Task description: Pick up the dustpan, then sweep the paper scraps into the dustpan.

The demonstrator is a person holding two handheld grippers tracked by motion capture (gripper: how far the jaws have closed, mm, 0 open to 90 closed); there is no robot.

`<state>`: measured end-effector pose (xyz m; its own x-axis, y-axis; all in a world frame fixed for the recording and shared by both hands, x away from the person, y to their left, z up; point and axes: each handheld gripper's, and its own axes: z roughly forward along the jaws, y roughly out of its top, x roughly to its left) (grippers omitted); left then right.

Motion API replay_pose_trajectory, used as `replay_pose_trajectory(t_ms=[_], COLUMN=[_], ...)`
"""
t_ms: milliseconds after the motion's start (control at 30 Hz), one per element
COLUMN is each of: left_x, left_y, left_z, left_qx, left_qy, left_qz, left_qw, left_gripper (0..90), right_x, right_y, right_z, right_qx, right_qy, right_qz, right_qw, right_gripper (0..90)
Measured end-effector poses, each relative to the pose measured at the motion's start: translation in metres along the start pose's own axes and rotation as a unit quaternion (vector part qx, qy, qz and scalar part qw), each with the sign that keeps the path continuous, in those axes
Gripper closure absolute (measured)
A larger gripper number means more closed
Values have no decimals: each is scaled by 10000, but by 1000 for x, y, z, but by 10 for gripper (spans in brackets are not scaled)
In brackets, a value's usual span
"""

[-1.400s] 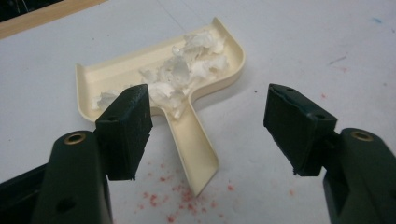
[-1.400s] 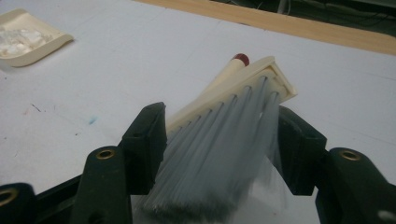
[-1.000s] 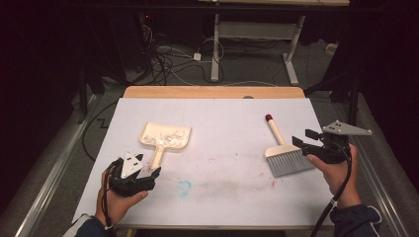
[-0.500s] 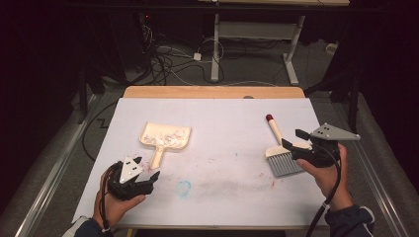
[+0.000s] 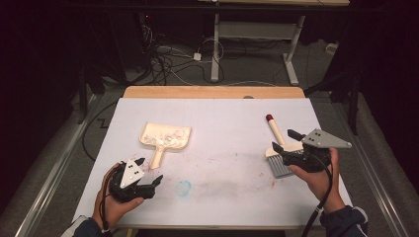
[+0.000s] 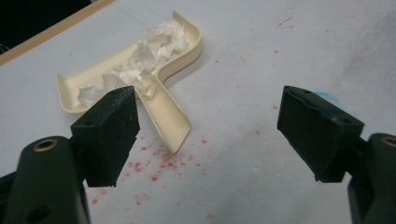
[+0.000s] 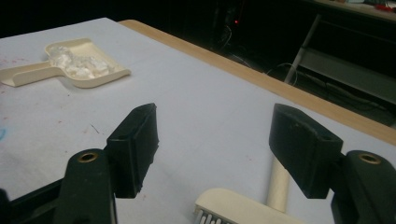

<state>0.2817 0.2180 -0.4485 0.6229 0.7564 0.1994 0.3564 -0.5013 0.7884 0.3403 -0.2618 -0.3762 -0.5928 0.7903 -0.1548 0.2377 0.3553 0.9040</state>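
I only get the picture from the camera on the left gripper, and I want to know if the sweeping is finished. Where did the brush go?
Observer: The brush lies flat on the table's right side, red-tipped handle pointing away from the person.
Operator: Is somebody holding it?
Observer: No. The right gripper sits just over the brush head, jaws apart, having just been opening, with nothing clamped.
Operator: Is there more white stuff left on the table?
Observer: From the high view I see white scraps inside the dustpan, none loose; only faint red specks and a blue smudge.
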Motion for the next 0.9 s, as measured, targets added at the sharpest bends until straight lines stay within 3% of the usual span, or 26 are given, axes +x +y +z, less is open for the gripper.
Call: replay_pose_trajectory(t_ms=[233,567,900], left_x=[-6,-10,-11], left_y=[1,-2,-2], left_z=[0,0,1], left_qx=[-84,-60,-75], left_qy=[-31,-82,-122], left_qz=[235,269,334], left_qw=[9997,9996,9993], left_gripper=[203,203,203], right_x=[10,21,32], right_y=[0,-3,-13], right_z=[-2,-8,-10], right_qx=[-11,-112,-100], right_qy=[-46,16,-91], right_qz=[-112,-154,-407], right_qw=[9999,9998,9991], right_gripper=[293,276,249])
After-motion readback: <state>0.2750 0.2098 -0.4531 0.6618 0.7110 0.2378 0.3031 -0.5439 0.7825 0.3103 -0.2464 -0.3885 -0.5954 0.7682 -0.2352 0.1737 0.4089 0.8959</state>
